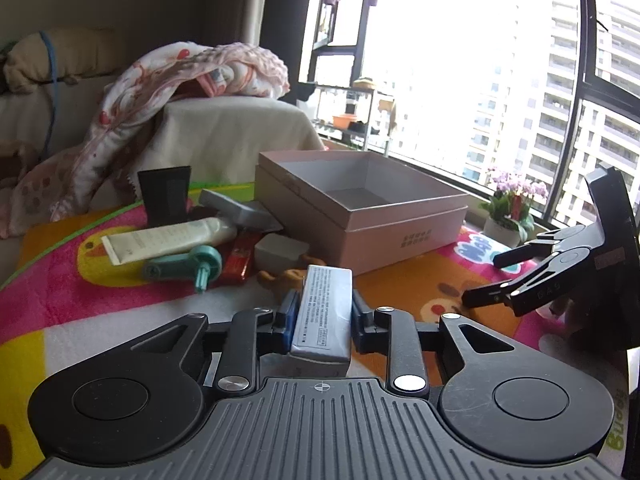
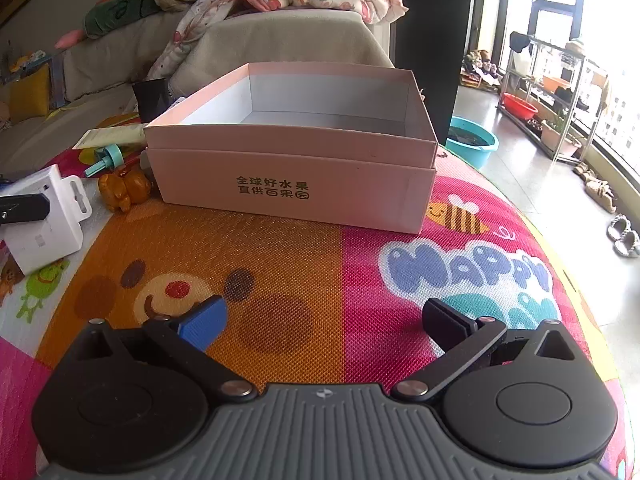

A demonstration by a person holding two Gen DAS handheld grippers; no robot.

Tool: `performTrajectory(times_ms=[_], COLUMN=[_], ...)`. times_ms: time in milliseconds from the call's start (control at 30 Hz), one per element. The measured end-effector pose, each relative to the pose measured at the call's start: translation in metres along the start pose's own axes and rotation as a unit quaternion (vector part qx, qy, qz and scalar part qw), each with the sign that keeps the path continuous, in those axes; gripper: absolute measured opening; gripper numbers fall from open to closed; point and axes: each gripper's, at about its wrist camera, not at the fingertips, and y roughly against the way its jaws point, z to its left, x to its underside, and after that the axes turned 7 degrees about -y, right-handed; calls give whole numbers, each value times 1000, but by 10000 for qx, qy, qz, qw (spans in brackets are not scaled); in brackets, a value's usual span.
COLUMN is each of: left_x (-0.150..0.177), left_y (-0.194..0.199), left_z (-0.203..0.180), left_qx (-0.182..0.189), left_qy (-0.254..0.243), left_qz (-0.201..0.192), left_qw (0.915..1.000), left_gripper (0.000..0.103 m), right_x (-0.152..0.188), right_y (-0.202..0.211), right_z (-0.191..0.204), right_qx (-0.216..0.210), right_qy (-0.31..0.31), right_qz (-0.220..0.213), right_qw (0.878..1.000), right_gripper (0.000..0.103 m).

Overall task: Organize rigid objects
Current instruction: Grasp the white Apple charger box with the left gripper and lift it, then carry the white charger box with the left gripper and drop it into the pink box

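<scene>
My left gripper (image 1: pixel 323 312) is shut on a small white rectangular box (image 1: pixel 325 312) with printed text, held just above the colourful play mat. The box also shows at the left edge of the right wrist view (image 2: pixel 40 220). An open, empty pink cardboard box (image 1: pixel 360 208) stands ahead and to the right of it, and straight ahead in the right wrist view (image 2: pixel 296 160). My right gripper (image 2: pixel 324 324) is open and empty over the mat, in front of the pink box; it shows at the right of the left wrist view (image 1: pixel 492 280).
Left of the pink box lie a white tube (image 1: pixel 168 238), a teal tool (image 1: pixel 184 266), a red packet (image 1: pixel 240 258), a grey box (image 1: pixel 236 206), a black tube (image 1: pixel 166 196), a brown toy (image 2: pixel 124 190). Covered sofa (image 1: pixel 224 132) behind. The mat (image 2: pixel 500 272) curves off at right.
</scene>
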Motion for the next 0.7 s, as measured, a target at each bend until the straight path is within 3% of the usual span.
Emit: performTrajectory(times_ms=[100, 200, 400, 500, 633, 700], left_x=[-2, 1, 15, 21, 31, 40], left_y=[-3, 9, 42, 56, 59, 58], left_z=[-20, -29, -26, -25, -24, -23], left_qx=[-468, -840, -1631, -1611, -1540, -1441], left_qy=[-225, -114, 464, 723, 1008, 1191], left_qz=[71, 32, 217, 200, 386, 439], left_qw=[9986, 9964, 9853, 9841, 9822, 9814], left_gripper=[28, 27, 27, 28, 29, 30], right_x=[1, 1, -5, -19, -35, -36], right_y=[2, 4, 16, 7, -15, -25], right_z=[-1, 3, 66, 105, 147, 164], right_qx=[-36, -10, -717, -1047, -1040, -814], right_qy=[29, 135, 902, 1054, 1250, 1528], right_qz=[-16, -44, -517, -634, -744, -845], right_qw=[10000, 9999, 9920, 9869, 9839, 9813], right_gripper=[103, 101, 75, 67, 65, 65])
